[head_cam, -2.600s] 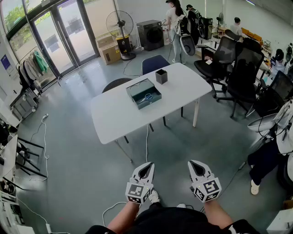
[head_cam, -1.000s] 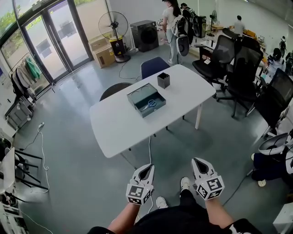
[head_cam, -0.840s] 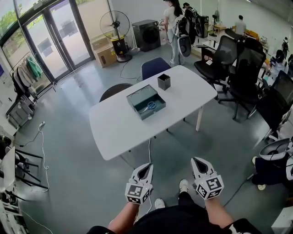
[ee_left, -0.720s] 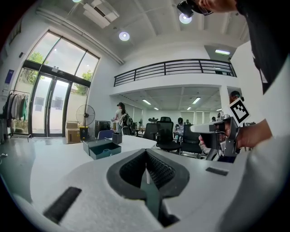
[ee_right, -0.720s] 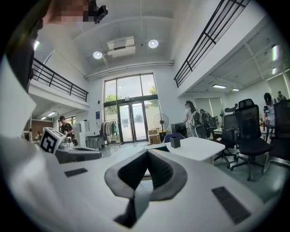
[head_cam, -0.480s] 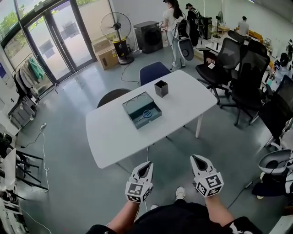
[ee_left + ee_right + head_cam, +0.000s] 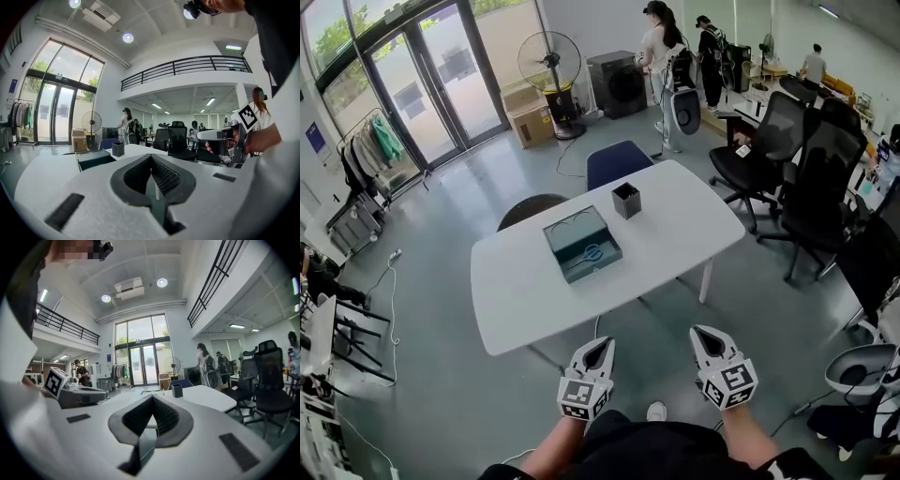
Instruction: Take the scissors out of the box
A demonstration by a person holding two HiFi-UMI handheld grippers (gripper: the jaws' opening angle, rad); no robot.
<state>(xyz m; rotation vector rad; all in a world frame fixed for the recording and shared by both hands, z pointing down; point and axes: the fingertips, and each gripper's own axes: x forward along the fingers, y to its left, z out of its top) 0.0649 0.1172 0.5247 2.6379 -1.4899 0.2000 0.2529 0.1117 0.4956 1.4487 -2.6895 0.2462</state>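
An open teal box lies near the middle of a white table, and the blue-handled scissors rest inside it. Both grippers hang in the air short of the table's near edge, well apart from the box. My left gripper is shut and holds nothing. My right gripper is likewise shut and empty. In the left gripper view the box shows low over the closed left gripper. The scissors are hidden in both gripper views. The right gripper points level at the table.
A black pen cup stands on the table behind the box. A blue chair and a dark chair sit on the far side. Black office chairs crowd the right. People stand at the back near a fan.
The table and box have drawn nearer and shifted left in the head view as the person walks towards them. Both grippers keep their place in the view, shut.
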